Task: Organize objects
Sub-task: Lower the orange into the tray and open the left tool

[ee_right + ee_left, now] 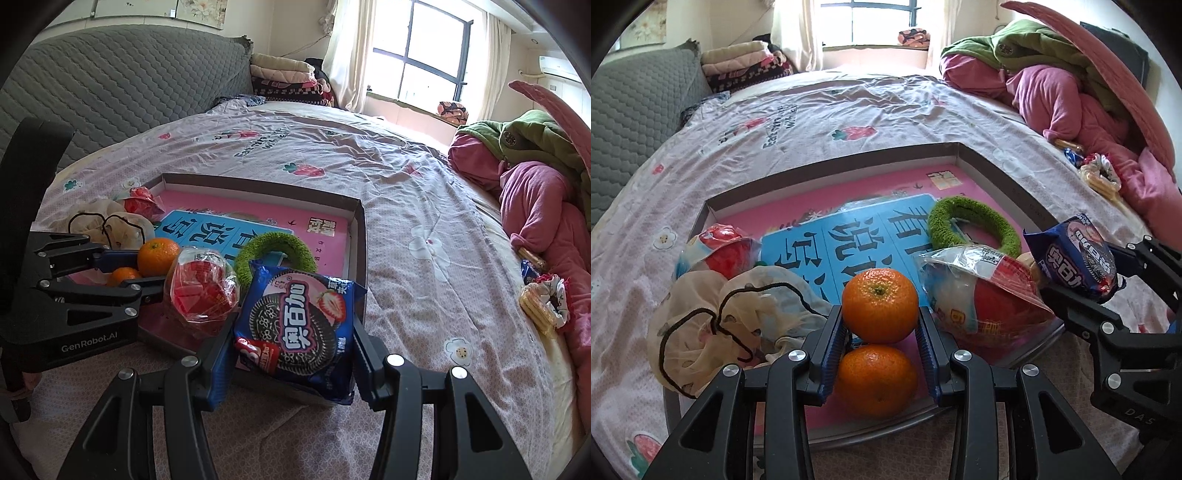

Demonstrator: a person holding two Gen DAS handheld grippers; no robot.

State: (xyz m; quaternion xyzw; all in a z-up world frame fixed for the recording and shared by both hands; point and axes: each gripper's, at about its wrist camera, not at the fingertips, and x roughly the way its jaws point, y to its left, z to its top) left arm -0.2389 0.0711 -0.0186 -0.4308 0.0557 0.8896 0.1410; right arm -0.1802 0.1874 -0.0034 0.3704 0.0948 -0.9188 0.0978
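Observation:
A shallow grey box (993, 166) with a pink and blue bottom lies on the bed; it also shows in the right wrist view (356, 225). My left gripper (881, 314) is shut on an orange (880, 304) above the box's near edge. A second orange (876, 380) lies in the box just below it. My right gripper (291, 314) is shut on a blue cookie pack (295, 328) over the box's near right corner. The box also holds a green fuzzy ring (971, 225), two red wrapped snacks (982, 291) (720, 251) and a cream drawstring pouch (713, 325).
Loose snacks and a scrunchie (543, 302) lie on the bed to the right, by a pile of pink and green bedding (535, 192). A grey quilted headboard (110, 92) and folded blankets (284, 77) stand at the far left. A window (424, 62) is behind.

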